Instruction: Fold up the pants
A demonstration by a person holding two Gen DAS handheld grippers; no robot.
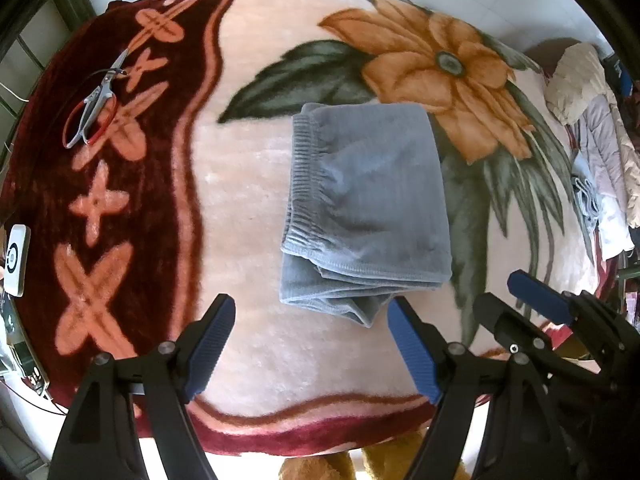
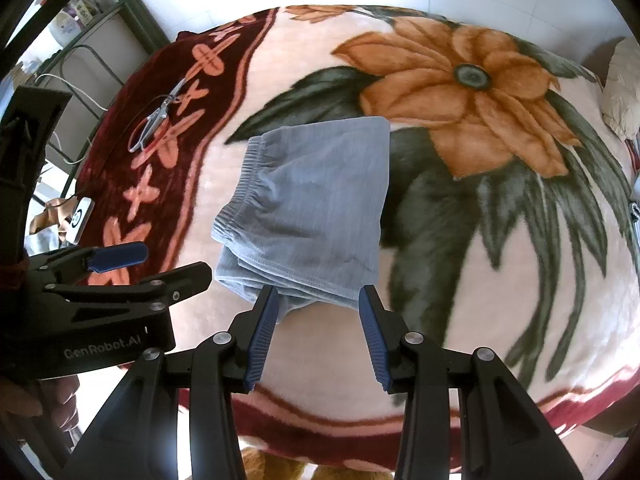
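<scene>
Left tool (image 1: pixel 311 314) points straight down, released; right tool (image 2: pixel 318 298) tilted, released, both w/ nothing gripped above folded pants (image 1: pixel 368 200).

I hold my left gripper (image 1: pixel 310 308) pointing straight down, its blue-padded fingers (image 1: pixel 210 344) spread wide with nothing between them. My right gripper (image 2: pixel 318 300) tilts steeply downward, its jaws parted about halfway, the pads pressing on nothing. In the left wrist view the right gripper sits just beside the left, at the lower right edge. In the right wrist view the left gripper juts in from the lower left, and part of my hand (image 2: pixel 48 404) shows below its black body.
</scene>
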